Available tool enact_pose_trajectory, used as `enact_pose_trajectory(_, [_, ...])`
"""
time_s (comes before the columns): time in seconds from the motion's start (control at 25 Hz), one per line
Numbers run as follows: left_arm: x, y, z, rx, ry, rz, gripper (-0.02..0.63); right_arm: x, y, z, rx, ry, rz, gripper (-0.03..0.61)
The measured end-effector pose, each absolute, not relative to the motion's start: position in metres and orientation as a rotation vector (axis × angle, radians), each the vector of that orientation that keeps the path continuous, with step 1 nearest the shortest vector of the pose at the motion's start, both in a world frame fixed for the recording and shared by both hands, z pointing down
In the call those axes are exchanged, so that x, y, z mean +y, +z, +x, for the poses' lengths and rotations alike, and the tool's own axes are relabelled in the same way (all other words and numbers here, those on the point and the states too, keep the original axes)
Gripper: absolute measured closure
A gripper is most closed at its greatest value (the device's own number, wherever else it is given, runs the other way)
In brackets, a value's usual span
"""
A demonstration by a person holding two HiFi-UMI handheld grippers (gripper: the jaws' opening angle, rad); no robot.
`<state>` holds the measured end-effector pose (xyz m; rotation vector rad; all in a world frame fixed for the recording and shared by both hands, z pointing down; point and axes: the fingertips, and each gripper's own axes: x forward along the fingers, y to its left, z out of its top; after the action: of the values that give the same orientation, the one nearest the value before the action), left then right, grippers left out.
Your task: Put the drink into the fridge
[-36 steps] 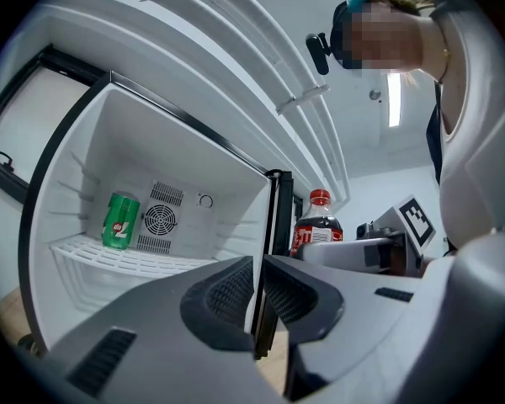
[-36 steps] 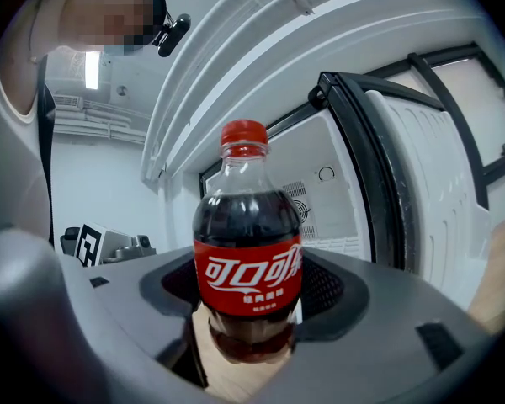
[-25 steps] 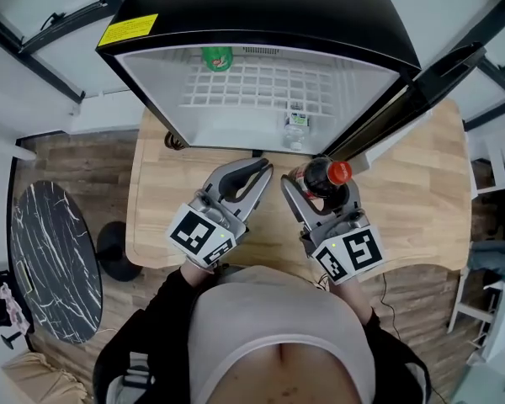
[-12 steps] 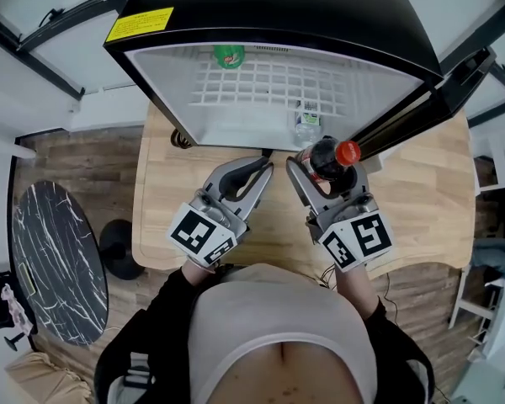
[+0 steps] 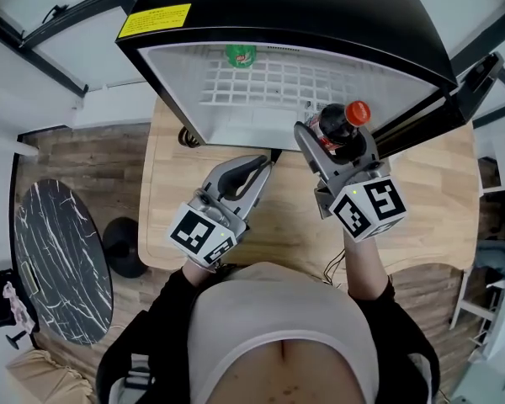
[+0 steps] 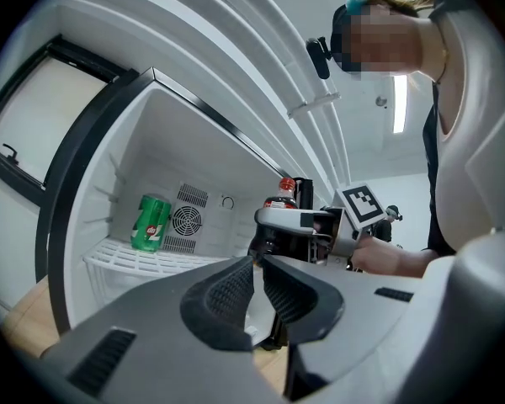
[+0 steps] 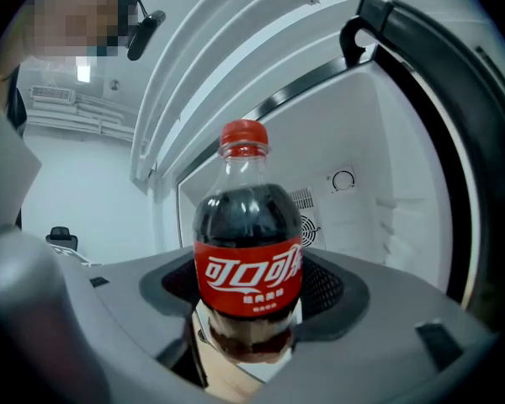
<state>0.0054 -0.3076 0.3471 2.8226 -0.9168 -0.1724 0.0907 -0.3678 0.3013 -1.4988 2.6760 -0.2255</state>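
Observation:
A dark cola bottle (image 5: 335, 124) with a red cap and red label stands upright between the fingers of my right gripper (image 5: 332, 137), which is shut on it at the open front of the black fridge (image 5: 303, 15). In the right gripper view the cola bottle (image 7: 248, 259) fills the centre, with the fridge's white inside behind it. My left gripper (image 5: 252, 171) hangs over the wooden table (image 5: 168, 192), shut with nothing in it. From the left gripper view, the shut left gripper (image 6: 257, 272) points at the fridge, and the bottle (image 6: 278, 213) shows to its right.
A green can (image 5: 240, 55) stands at the back of the white wire shelf (image 5: 261, 82); the same can (image 6: 150, 222) sits next to the fan grille. The fridge door (image 5: 454, 91) stands open at the right. A round dark marble table (image 5: 59, 259) is on the floor to the left.
My right gripper has carried the cola bottle forward and up, from over the table to the fridge's opening. The left gripper has stayed where it was.

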Motion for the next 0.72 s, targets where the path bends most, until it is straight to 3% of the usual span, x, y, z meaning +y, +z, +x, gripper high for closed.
enact_pose_trajectory(0.72, [-0.303, 0.352, -0.021, -1.007, -0.164, 2.789, 0.573, -0.433, 0.3, 0.08, 2.747, -0.145, -1.517, 0.252])
